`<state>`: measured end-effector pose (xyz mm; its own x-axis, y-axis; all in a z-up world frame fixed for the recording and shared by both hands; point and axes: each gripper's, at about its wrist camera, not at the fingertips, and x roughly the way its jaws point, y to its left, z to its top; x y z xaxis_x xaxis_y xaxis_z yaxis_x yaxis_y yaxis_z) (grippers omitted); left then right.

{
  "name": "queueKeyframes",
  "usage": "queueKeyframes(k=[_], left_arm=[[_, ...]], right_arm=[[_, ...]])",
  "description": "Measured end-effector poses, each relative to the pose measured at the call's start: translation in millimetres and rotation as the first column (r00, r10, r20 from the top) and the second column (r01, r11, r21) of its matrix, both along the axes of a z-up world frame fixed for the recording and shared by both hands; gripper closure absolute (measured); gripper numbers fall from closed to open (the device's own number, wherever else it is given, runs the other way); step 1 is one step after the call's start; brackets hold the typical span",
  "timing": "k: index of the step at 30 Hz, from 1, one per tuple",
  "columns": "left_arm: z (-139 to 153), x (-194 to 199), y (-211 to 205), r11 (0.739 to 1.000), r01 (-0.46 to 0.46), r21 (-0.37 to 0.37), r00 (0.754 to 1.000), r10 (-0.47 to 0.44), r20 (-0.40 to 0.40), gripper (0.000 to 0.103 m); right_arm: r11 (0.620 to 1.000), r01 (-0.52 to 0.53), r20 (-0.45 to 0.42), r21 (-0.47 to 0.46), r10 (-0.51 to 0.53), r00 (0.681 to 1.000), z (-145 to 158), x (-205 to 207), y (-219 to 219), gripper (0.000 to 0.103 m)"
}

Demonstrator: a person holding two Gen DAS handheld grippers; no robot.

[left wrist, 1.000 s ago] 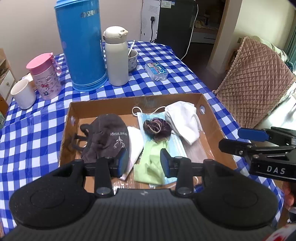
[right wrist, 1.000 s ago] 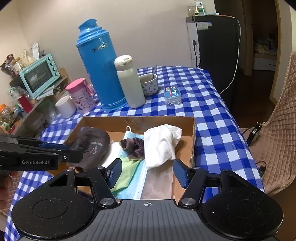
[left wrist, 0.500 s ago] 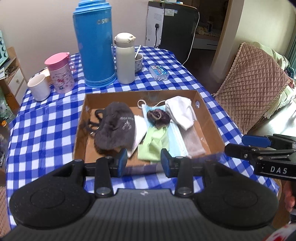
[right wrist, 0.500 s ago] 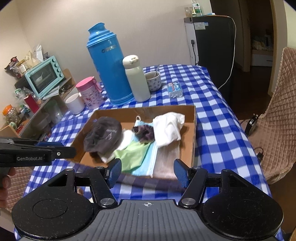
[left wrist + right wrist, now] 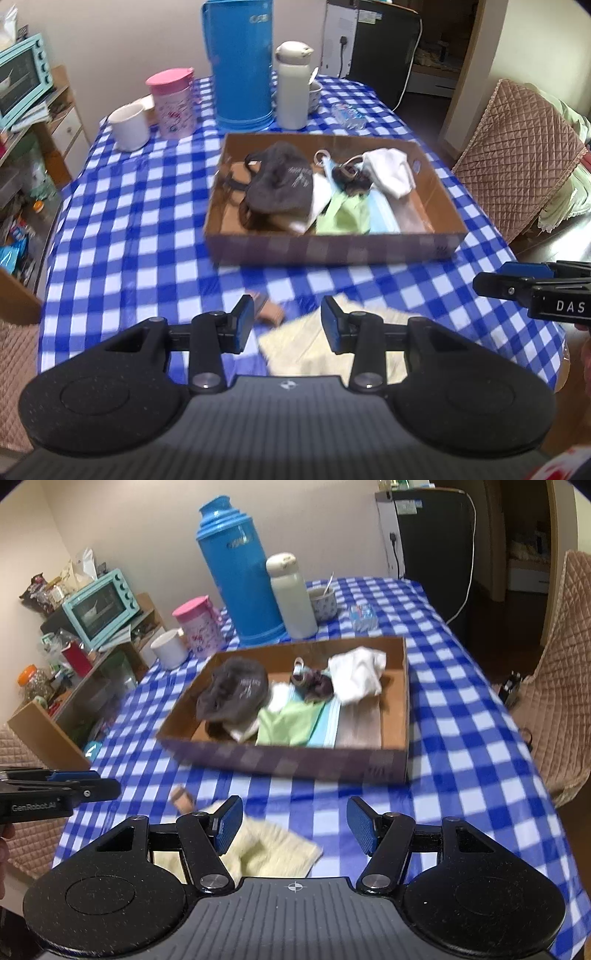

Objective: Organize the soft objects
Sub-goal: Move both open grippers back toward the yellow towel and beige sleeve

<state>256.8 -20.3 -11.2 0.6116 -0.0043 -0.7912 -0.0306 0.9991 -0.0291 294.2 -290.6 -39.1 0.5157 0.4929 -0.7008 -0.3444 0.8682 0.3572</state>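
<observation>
A shallow cardboard box (image 5: 332, 249) (image 5: 295, 762) on the checked table holds a dark grey cap (image 5: 280, 181) (image 5: 234, 694), a green cloth (image 5: 343, 216) (image 5: 288, 722), a blue mask (image 5: 382, 218), a dark scrunchie (image 5: 351, 179) (image 5: 314, 683) and a white cloth (image 5: 391, 171) (image 5: 356, 674). A pale yellow knit cloth (image 5: 306, 347) (image 5: 269, 849) lies on the table in front of the box, with a small tan object (image 5: 271, 314) (image 5: 183, 799) beside it. My left gripper (image 5: 287, 325) is open and empty above the yellow cloth. My right gripper (image 5: 293, 825) is open and empty, just right of that cloth.
Behind the box stand a blue thermos (image 5: 240, 62), a white flask (image 5: 293, 85), a pink jug (image 5: 171, 101), a white mug (image 5: 129, 125) and a bowl with a spoon (image 5: 323, 598). Quilted chairs (image 5: 513, 162) stand at the right; a cluttered shelf (image 5: 92, 627) is at the left.
Both grippers have pulled back from over the box toward the table's near edge. The yellow cloth and the tan object have come into view. Both stay open and empty.
</observation>
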Motion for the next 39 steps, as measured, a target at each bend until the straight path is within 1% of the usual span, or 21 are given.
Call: queueKeyframes(k=[7, 13, 24, 28, 36, 38, 39], left_arm=[[-7.5, -33.5, 15.0, 0.999, -0.035, -0.007, 0.999, 0.034, -0.027, 0.066], [-9.6, -55.8, 22.1, 0.999, -0.051, -0.017, 0.998, 0.05, -0.033, 0.066], [-14.0, -79.4, 32.1, 0.998, -0.051, -0.032, 0.998, 0.049, -0.048, 0.066], [-18.9, -86.7, 40.8, 0.997, -0.071, -0.027, 0.996, 0.069, -0.06, 0.066], [-30.2, -92.9, 60.0, 0.992, -0.123, -0.024, 0.989, 0.12, -0.087, 0.066], [-34.1, -92.8, 63.7, 0.991, -0.135, -0.021, 0.987, 0.132, -0.095, 0.066], [-36.1, -92.2, 65.5, 0.99, -0.14, -0.02, 0.986, 0.137, -0.1, 0.066]], right_arm=[[1.0, -0.024, -0.048, -0.009, 0.024, 0.999, -13.8, -23.0, 9.8, 0.04], [0.999, -0.032, -0.072, -0.011, 0.031, 0.997, -21.2, -39.2, 16.9, 0.04], [1.0, -0.029, -0.115, -0.008, 0.028, 0.993, -35.0, -59.9, 30.1, 0.04], [1.0, -0.004, -0.128, 0.005, 0.005, 0.992, -44.5, -60.1, 31.1, 0.041], [0.998, 0.058, -0.159, 0.015, -0.055, 0.986, -67.3, -45.1, 28.7, 0.041], [0.998, 0.062, -0.166, 0.014, -0.059, 0.984, -72.2, -40.4, 29.9, 0.042], [0.998, 0.063, -0.166, 0.015, -0.06, 0.984, -74.7, -38.1, 31.3, 0.045]])
